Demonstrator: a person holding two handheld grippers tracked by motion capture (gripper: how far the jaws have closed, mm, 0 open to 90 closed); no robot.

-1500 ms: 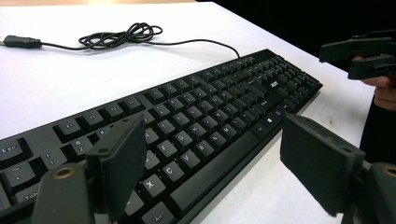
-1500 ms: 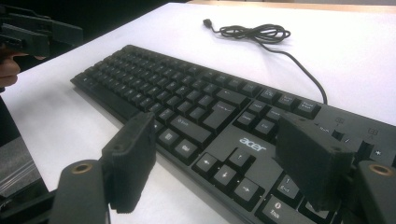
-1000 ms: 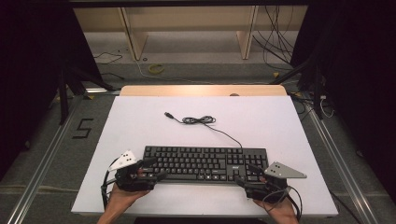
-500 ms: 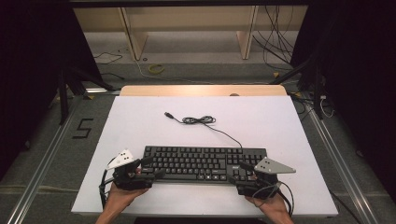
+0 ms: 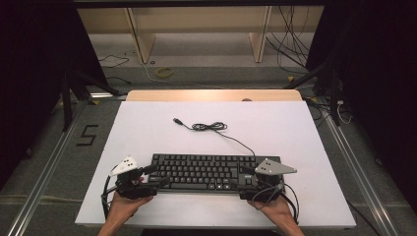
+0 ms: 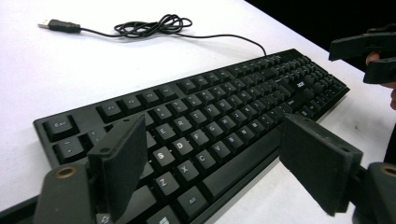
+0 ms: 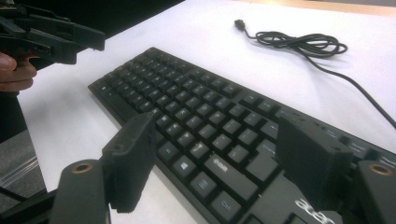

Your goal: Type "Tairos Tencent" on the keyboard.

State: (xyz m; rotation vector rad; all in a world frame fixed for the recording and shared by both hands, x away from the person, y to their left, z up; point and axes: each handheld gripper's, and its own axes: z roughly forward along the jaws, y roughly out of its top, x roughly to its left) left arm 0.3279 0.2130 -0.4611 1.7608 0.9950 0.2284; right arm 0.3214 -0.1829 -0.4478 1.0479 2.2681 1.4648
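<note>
While keyboard point(image 5: 211, 171) stays put, right gripper point(image 5: 251, 178) & left gripper point(image 5: 156, 176) moved inward over its ends, jaws apart

Matt black plastic keyboard point(image 5: 209, 171)

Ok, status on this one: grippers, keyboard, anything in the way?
Left gripper open at the black plastic keyboard left end. Right gripper open at its right end. Keyboard flat on white table; its black cable coiled behind, clear.

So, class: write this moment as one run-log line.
left gripper: open, at keyboard left end | right gripper: open, at right end | keyboard flat on table | cable loose behind
</note>
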